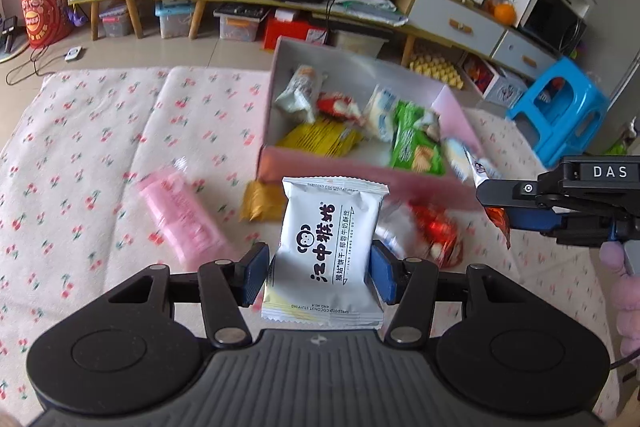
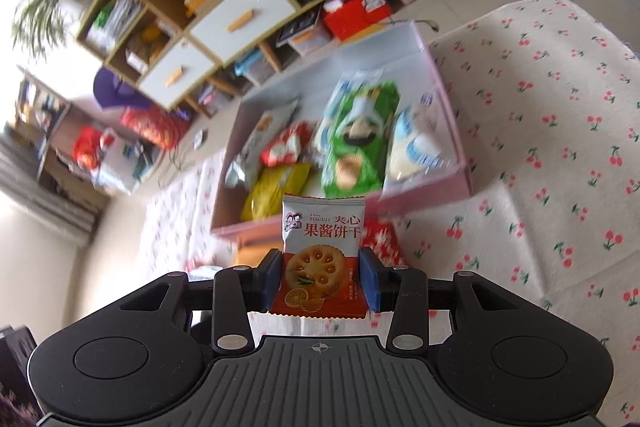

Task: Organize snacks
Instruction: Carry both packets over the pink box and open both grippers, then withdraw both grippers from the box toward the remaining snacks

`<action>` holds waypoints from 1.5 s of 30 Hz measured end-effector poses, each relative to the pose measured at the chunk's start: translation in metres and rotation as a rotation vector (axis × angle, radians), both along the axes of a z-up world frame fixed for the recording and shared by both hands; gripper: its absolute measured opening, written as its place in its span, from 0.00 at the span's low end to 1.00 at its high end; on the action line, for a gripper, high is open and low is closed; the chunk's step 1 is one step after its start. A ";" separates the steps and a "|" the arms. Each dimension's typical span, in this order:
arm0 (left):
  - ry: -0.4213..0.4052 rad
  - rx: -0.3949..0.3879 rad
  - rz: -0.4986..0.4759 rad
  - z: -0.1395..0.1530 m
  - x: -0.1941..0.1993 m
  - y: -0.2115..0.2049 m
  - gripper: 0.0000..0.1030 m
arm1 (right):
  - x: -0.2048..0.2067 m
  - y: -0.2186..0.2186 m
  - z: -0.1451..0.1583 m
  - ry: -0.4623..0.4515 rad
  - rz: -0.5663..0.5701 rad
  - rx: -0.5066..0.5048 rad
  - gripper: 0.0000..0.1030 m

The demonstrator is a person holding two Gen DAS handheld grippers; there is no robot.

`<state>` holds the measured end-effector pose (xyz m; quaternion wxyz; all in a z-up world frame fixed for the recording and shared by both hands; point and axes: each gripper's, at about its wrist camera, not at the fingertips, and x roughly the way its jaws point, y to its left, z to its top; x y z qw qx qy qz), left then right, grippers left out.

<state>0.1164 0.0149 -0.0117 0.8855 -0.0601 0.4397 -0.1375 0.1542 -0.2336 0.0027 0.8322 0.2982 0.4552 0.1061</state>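
My left gripper (image 1: 318,273) is shut on a white biscuit packet (image 1: 330,247) with black lettering, held above the cherry-print cloth in front of the pink box (image 1: 360,177). My right gripper (image 2: 320,277) is shut on a white and orange jam biscuit packet (image 2: 320,259), also held short of the pink box (image 2: 424,193). The box holds several snacks, among them a green packet (image 1: 416,143) and a yellow packet (image 1: 324,139). The right gripper also shows in the left wrist view (image 1: 496,203) at the right, level with the box's near corner.
On the cloth near the box lie a pink packet (image 1: 182,215), a small yellow packet (image 1: 262,201) and a red packet (image 1: 434,231). A blue stool (image 1: 560,111) stands to the right. Cabinets and storage boxes line the far wall.
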 end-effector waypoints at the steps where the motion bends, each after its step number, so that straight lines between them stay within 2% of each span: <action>1: -0.009 -0.003 0.000 0.001 0.004 -0.004 0.49 | 0.002 -0.004 0.001 -0.006 -0.012 0.008 0.39; 9: -0.040 -0.019 -0.003 0.008 0.044 -0.032 0.49 | 0.037 -0.037 -0.001 -0.043 -0.120 0.072 0.39; 16: -0.042 -0.022 -0.003 0.004 0.074 -0.046 0.49 | 0.071 -0.053 -0.011 -0.082 -0.158 0.100 0.39; 22: -0.073 0.004 0.008 0.003 0.099 -0.053 0.49 | 0.094 -0.061 -0.026 -0.104 -0.162 0.138 0.39; 27: -0.069 0.024 0.022 -0.004 0.119 -0.060 0.49 | 0.110 -0.063 -0.034 -0.116 -0.153 0.128 0.40; 31: -0.080 0.061 0.016 -0.008 0.129 -0.064 0.49 | 0.119 -0.066 -0.038 -0.127 -0.149 0.138 0.40; 38: -0.080 0.073 0.024 -0.014 0.140 -0.067 0.49 | 0.127 -0.064 -0.042 -0.142 -0.130 0.135 0.40; 41: -0.091 0.071 0.034 -0.013 0.140 -0.068 0.51 | 0.127 -0.063 -0.043 -0.144 -0.126 0.143 0.44; 44: -0.100 0.080 0.048 -0.013 0.140 -0.069 0.65 | 0.125 -0.066 -0.045 -0.131 -0.141 0.169 0.66; 45: -0.101 0.080 0.048 -0.012 0.140 -0.070 0.68 | 0.125 -0.068 -0.044 -0.135 -0.146 0.173 0.67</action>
